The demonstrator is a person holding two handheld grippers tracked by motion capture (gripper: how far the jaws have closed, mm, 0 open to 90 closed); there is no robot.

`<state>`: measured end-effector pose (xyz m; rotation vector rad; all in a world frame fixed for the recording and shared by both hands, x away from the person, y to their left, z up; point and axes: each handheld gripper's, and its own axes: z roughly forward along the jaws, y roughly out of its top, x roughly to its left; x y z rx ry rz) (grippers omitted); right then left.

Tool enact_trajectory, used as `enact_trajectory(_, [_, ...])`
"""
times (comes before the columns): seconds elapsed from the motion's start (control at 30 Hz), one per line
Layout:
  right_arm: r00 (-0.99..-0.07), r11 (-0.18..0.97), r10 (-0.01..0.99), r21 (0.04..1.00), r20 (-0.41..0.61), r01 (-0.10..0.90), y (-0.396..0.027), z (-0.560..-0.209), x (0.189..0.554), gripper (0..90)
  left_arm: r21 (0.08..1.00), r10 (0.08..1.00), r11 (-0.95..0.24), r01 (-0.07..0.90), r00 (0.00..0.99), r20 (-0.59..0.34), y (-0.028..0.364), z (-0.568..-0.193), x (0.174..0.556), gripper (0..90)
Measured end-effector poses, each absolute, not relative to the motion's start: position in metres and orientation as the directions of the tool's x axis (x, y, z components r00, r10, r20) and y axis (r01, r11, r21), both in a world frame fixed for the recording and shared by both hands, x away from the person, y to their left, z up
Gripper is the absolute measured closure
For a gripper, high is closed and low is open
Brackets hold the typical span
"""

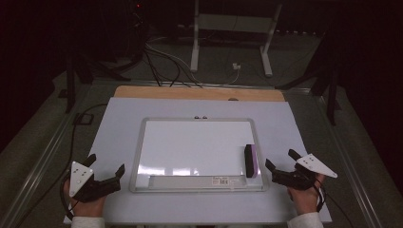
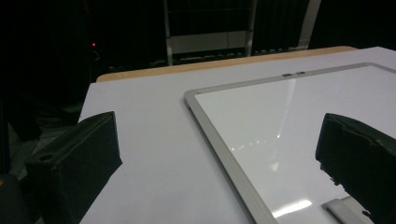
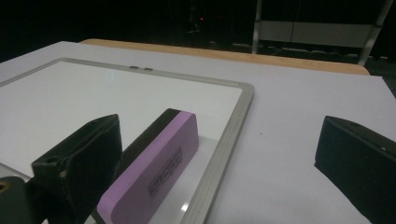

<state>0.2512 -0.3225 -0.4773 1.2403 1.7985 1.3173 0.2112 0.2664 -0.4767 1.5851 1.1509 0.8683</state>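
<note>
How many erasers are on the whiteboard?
1. The purple eraser lies on the whiteboard, at its right edge near the bottom right corner, just ahead of the open right gripper. No other eraser is seen on the board.

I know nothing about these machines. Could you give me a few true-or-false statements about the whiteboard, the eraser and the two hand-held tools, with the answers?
1. The eraser lies on the whiteboard, near its right edge. True.
2. The right tool is clamped on the eraser. False: its jaws stand open, and the eraser lies free on the board beside them.
3. The left tool is open and holds nothing. True.
4. The whiteboard is covered in writing. False: its surface looks clean, with only light reflections.
5. The eraser is green. False: it is purple with a black side.
</note>
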Motion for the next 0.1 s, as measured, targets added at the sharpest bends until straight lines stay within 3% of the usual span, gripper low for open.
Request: enact_trajectory(0.1, [-0.398,0.086,0.915,0.938,0.058,0.335,-0.3233,-0.479,0.2518,1.0,0.957,0.954,-0.098,0.274,0.3,0.012,0.2665,-0.4767,0.2114,0.7])
